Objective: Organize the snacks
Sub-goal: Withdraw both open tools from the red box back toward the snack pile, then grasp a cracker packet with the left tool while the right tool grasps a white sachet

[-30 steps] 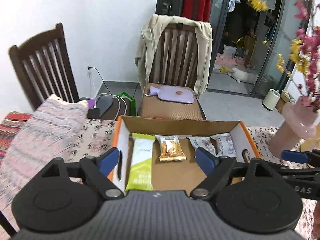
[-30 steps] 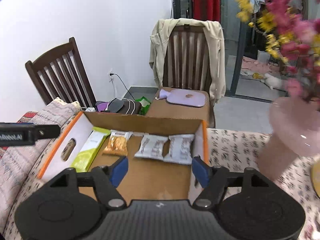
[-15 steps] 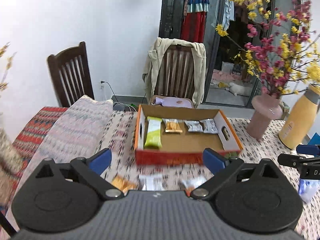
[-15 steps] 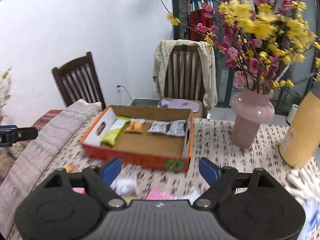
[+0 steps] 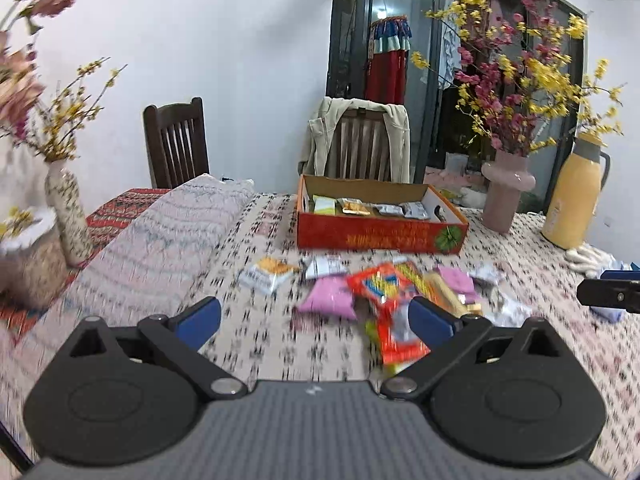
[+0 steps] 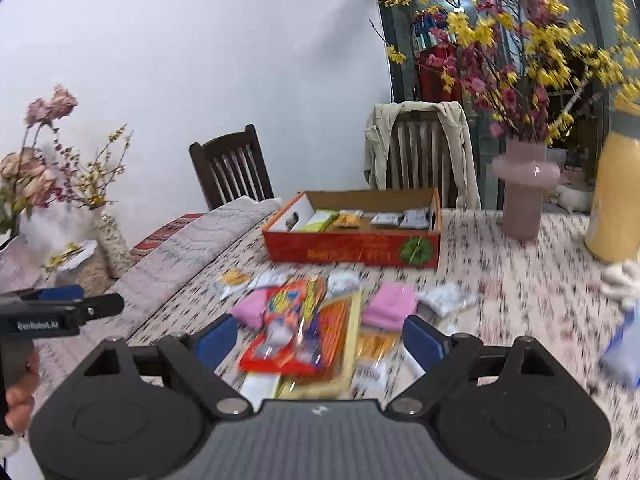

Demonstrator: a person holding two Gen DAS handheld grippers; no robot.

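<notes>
Pulling back from the cardboard box (image 5: 380,236), now mid-frame, both left gripper (image 5: 314,318) and right gripper (image 6: 318,338) just opening wide and empty, hovering over loose snack packets (image 6: 304,320) awaiting sorting at lower centre

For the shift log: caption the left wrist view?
Open left gripper above loose snack packets, red box beyond.
</notes>
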